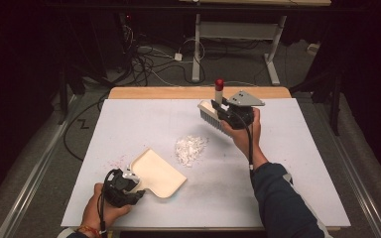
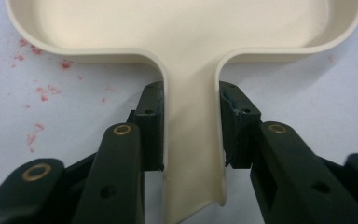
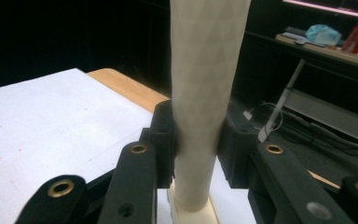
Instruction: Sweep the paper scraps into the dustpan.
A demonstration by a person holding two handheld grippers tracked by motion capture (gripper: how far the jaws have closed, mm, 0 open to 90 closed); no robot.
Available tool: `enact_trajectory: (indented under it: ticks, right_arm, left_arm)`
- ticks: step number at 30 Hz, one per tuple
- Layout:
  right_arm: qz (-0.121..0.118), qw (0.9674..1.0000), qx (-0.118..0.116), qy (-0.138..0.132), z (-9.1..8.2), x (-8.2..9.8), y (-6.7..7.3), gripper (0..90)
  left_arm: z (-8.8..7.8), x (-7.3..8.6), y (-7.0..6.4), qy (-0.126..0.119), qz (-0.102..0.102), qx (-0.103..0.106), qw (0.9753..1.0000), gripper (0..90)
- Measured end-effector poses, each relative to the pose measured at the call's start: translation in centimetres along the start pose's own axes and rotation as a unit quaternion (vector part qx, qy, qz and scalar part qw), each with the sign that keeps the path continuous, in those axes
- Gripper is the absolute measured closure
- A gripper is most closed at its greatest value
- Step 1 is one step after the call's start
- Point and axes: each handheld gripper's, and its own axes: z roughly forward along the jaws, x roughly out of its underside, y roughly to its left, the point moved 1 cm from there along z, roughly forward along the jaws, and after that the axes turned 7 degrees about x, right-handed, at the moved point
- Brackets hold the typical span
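So the left gripper [image 2: 192, 135] is clamped on the handle of the cream dustpan [image 2: 182, 32], one jaw on each side of the stem, pads pressed right against it. The pan lies flat on the white table [image 1: 129, 124] and fans out just ahead of the jaws. A scatter of tiny red specks [image 2: 37, 91] sits beside the pan's rim.

The right gripper [image 3: 196, 140] is closed on the handle of a brush [image 3: 205, 84], which stands upright between the jaws. In the high view that brush [image 1: 213, 116] hangs above the table, bristles down, with a red tip on top of its handle. The pile of white scraps [image 1: 190, 148] lies on the table between the two grippers, just beyond the pan's open edge; can't really tell whether it's paper or something else.
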Motion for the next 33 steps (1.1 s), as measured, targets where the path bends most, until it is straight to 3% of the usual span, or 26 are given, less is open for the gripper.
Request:
enact_trajectory:
  ticks: [3, 8, 16, 24, 30, 33]
  right_arm:
    - [-0.007, 1.0000, -0.002, 0.004, 0.6, 0.3, 0.7, 71.0]
    - [0.001, 0.9991, -0.037, 0.021, 1.6, 1.5, 2.2, 71.0]
    - [0.010, 0.9977, -0.066, 0.011, 0.7, 1.9, 3.7, 70.8]
    - [0.018, 0.9969, -0.076, 0.003, 0.0, 2.1, 5.0, 70.8]
    - [0.018, 0.9988, -0.046, -0.006, 0.1, 2.0, 4.8, 71.0]
    - [0.040, 0.9988, -0.025, -0.008, 0.4, 2.0, 3.8, 71.1]
  left_arm:
    - [0.0, 0.0, 0.0, 0.002, 0.000, 0.001, 1.0000, 63.7]
    - [0.0, -0.2, 0.1, 0.005, -0.001, 0.006, 1.0000, 63.7]
    - [0.2, -1.4, -0.1, 0.013, 0.008, 0.010, 0.9998, 63.7]
    - [0.7, -2.0, -0.3, 0.014, 0.007, 0.015, 0.9998, 63.7]
    - [0.8, -2.1, -0.4, 0.016, 0.013, 0.012, 0.9997, 63.7]
    - [0.9, -2.0, -0.4, 0.013, 0.013, 0.014, 0.9997, 63.7]
